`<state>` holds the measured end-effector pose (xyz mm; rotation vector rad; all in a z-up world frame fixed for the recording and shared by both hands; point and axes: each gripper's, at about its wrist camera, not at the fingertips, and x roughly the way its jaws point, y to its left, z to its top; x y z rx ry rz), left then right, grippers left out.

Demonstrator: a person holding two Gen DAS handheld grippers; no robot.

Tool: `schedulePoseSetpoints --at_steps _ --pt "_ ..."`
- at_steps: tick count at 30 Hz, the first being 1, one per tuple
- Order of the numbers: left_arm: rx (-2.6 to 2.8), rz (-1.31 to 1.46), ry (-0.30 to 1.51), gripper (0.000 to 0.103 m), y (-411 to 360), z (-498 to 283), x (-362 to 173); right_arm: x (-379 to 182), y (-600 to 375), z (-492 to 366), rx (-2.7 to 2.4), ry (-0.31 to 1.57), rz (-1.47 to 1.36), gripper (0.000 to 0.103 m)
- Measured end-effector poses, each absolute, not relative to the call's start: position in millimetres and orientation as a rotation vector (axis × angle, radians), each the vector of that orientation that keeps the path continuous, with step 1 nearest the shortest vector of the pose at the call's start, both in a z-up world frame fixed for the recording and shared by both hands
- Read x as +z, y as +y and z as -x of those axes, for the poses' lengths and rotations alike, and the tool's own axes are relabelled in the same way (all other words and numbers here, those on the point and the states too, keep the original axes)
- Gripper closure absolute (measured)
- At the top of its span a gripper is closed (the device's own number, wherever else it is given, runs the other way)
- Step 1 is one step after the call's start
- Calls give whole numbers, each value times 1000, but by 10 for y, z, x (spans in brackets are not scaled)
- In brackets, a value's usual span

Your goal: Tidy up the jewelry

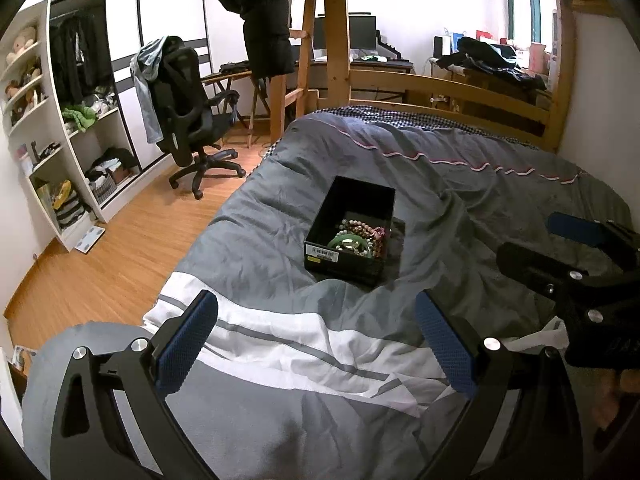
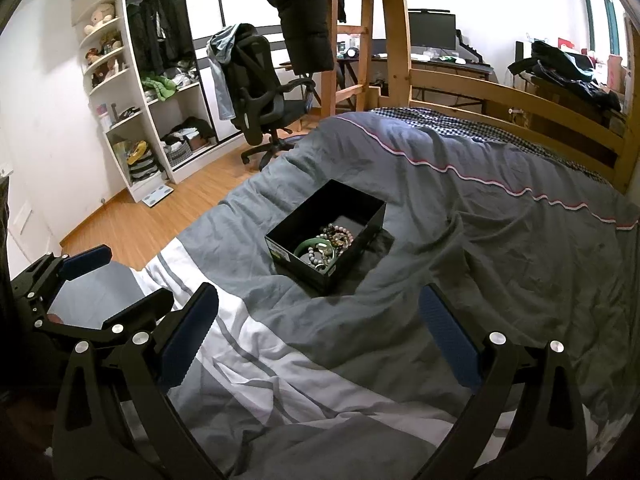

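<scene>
Grey duvet [image 1: 440, 184] carries a black box [image 1: 352, 204] of beaded bracelets [image 1: 366, 232] and a jade bangle [image 1: 348, 243]. Left gripper [image 1: 316, 344] and right gripper [image 2: 318, 338] hover near it, jaws spread, empty

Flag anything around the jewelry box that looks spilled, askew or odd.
Nothing is spilled. The bracelets all lie piled at the near end of the black box, which sits slightly sunk in the rumpled duvet. Both grippers, left and right, are open and empty.

This is a bedroom in a home: a wooden loft bed frame [image 1: 336, 40] stands over a bed with a grey duvet [image 1: 460, 184], beside an open wardrobe [image 2: 160, 52], shelves of soft toys [image 2: 100, 16], and a swivel chair [image 1: 188, 112] before a monitor [image 2: 432, 32].
</scene>
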<state>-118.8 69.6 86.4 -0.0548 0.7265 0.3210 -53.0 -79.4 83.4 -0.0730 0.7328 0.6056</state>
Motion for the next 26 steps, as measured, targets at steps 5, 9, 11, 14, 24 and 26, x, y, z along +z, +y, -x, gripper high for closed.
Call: schedulePoseSetpoints --at_steps 5,9,11,14,24,26 --pt "324 58 727 6 691 1201 853 816 -792 536 607 737 76 4" --pt "315 55 727 6 671 1201 858 806 -803 537 605 735 74 4" --pt "317 54 728 6 667 1201 856 809 -803 539 601 734 71 4" --pt "324 51 728 6 663 1201 860 803 -839 537 598 731 65 4" --pt "351 53 725 6 749 1209 886 827 -959 493 594 728 57 4" --pt "353 52 725 6 757 1208 886 830 -968 489 597 727 57 4"
